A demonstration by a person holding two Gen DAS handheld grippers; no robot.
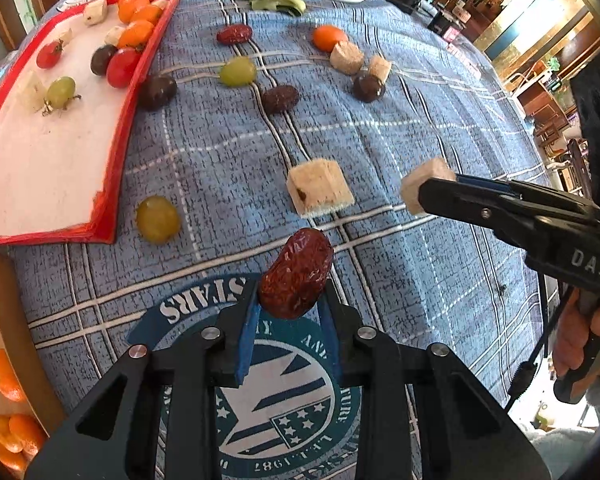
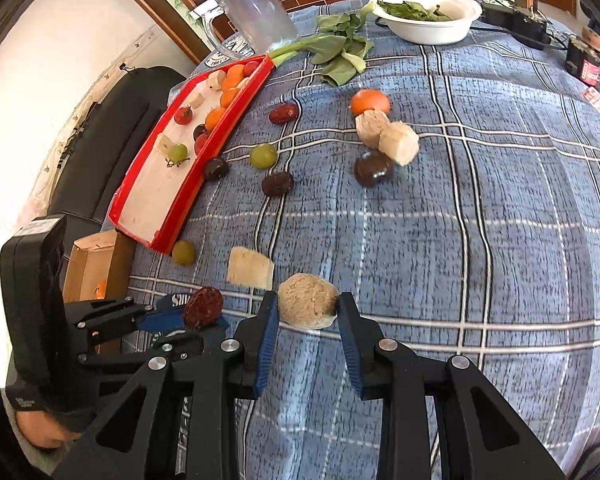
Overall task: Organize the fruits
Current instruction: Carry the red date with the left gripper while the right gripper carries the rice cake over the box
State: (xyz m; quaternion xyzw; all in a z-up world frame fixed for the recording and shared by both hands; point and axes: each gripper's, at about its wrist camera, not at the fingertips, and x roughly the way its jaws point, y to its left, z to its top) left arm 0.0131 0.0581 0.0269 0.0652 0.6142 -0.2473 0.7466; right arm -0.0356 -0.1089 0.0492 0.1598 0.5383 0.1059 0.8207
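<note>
Bright, even daylight fills both of my views. The table (image 1: 420,128) shows only soft, short shadows under the fruit. Glare washes out the pale wall (image 2: 60,52) at the left of my right wrist view. The fisheye bulges the plaid lines and darkens the corners. My right fingers (image 1: 440,196) look slightly smeared from the left wrist, while nearby fruit stays sharp.

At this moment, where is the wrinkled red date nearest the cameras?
The red date is clamped in the left gripper, near the table's front edge, with a green grape to its left and a pale cube just beyond it.
</note>
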